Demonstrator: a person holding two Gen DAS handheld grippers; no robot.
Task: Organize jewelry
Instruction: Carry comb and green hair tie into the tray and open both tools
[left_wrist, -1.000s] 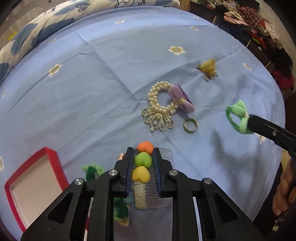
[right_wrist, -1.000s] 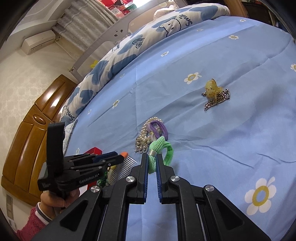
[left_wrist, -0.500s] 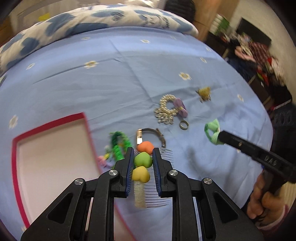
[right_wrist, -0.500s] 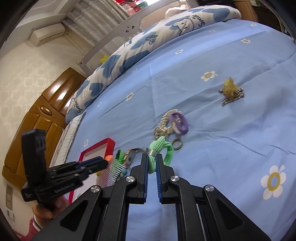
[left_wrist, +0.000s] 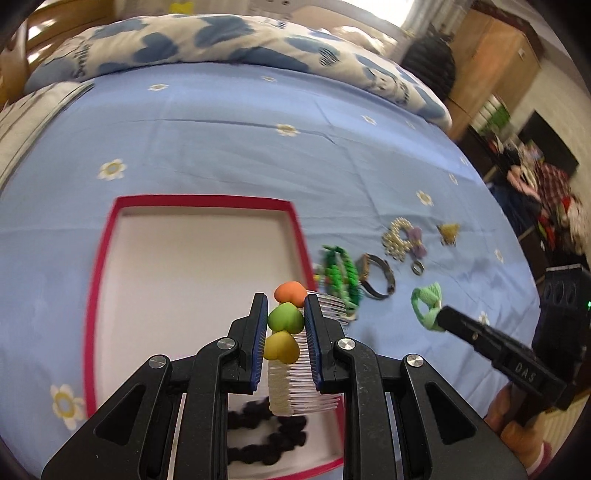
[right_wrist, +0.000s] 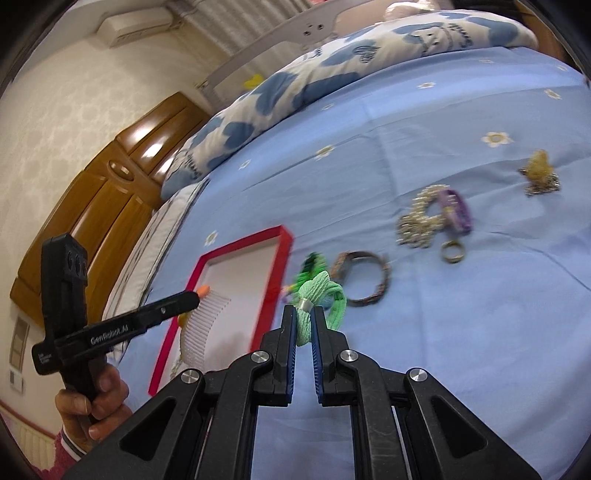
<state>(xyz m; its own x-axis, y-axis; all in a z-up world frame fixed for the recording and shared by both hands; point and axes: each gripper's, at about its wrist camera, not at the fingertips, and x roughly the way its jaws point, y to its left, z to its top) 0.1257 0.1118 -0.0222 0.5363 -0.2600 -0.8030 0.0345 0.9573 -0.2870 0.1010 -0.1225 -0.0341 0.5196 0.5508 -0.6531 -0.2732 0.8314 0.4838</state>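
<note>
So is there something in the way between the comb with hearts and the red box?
Nothing visible. The left claw holds the comb already above the red box; only a black hair tie lies in its near corner.

"GenRobot.AI" in white on the side of the left gripper (right_wrist: 192, 301) – smaller print beside it too tiny to read. "DAS" on the right gripper (left_wrist: 441, 319). Pillow (right_wrist: 369, 48) lettering blurred – unreadable.

Place: a home bedroom.
Shown by: bed (left_wrist: 229, 147) under flowered blue sheet; heart-patterned quilt (right_wrist: 332, 66); wooden wardrobe (right_wrist: 110, 177); wall air conditioner (right_wrist: 136, 22).
</note>
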